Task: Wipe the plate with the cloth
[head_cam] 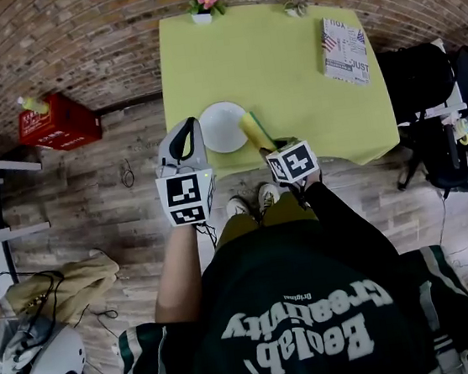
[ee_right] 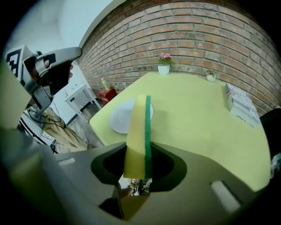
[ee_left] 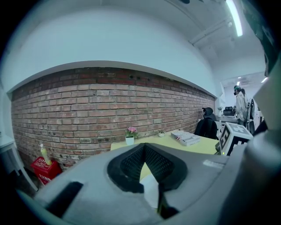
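A white plate [head_cam: 222,126] lies flat near the front edge of the yellow-green table [head_cam: 290,90]. My right gripper [head_cam: 264,146] is shut on a yellow sponge with a green scouring side [head_cam: 254,130], the task's cloth, which hangs just above the plate's right rim. In the right gripper view the sponge [ee_right: 138,136] stands upright between the jaws [ee_right: 139,169], and the plate [ee_right: 120,118] lies beyond it to the left. My left gripper [head_cam: 193,123] hovers at the plate's left rim with its tips together [ee_left: 143,149]. A patch of plate [ee_left: 151,189] shows through the jaw gap.
A printed book [head_cam: 344,50] lies at the table's far right. A pink flower pot [head_cam: 206,6] and a small plant [head_cam: 294,7] stand along the back edge. On the floor are a red crate [head_cam: 57,123] to the left and black chairs [head_cam: 423,74] to the right.
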### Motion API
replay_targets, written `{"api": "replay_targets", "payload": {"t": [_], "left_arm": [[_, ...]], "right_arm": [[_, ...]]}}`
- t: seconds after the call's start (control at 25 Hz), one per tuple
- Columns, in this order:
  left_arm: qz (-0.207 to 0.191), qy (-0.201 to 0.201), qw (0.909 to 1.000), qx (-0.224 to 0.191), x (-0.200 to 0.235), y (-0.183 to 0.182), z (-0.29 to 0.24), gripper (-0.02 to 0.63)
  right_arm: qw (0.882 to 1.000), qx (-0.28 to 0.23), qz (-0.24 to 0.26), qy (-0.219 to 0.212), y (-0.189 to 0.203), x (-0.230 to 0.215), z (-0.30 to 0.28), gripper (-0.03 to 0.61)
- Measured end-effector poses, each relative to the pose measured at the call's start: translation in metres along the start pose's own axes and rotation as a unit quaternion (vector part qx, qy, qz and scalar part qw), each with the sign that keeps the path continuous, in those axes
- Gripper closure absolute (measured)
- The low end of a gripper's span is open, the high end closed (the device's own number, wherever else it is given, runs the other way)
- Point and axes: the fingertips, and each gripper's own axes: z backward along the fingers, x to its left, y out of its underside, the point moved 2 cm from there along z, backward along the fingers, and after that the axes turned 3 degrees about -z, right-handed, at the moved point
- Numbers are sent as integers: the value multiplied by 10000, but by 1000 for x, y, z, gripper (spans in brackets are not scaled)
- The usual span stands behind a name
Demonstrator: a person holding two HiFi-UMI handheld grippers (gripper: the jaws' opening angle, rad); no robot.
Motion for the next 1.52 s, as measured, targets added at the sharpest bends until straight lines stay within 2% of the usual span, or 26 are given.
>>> {"api": "replay_targets", "payload": {"t": [0.2,0.32,0.64,1.0,1.24,1.52], "left_arm": [[26,-104,9999,56,11,4,-4,609],[16,-169,9998,84,18,5,-6,609],[107,-454,9987,204,49,11,-4,609],[179,-438,9982,373,66,27,-9,609],[173,-436,9981,396,70,29,-14,609],[190,-538,9974,444,68,23,-23,609]], "right_arm": [[9985,-538,67,-106,-44,3,3,442],[9975,-656,127,-229,-68,12,-6,442],[9957,-338,678,-537,-89,55,-50,440],[9938,-108,804,-765,-92,87,-81,440],[9956,-8,723,-596,-95,76,-82,442],[9984,6,510,-241,-101,29,-71,442]]}}
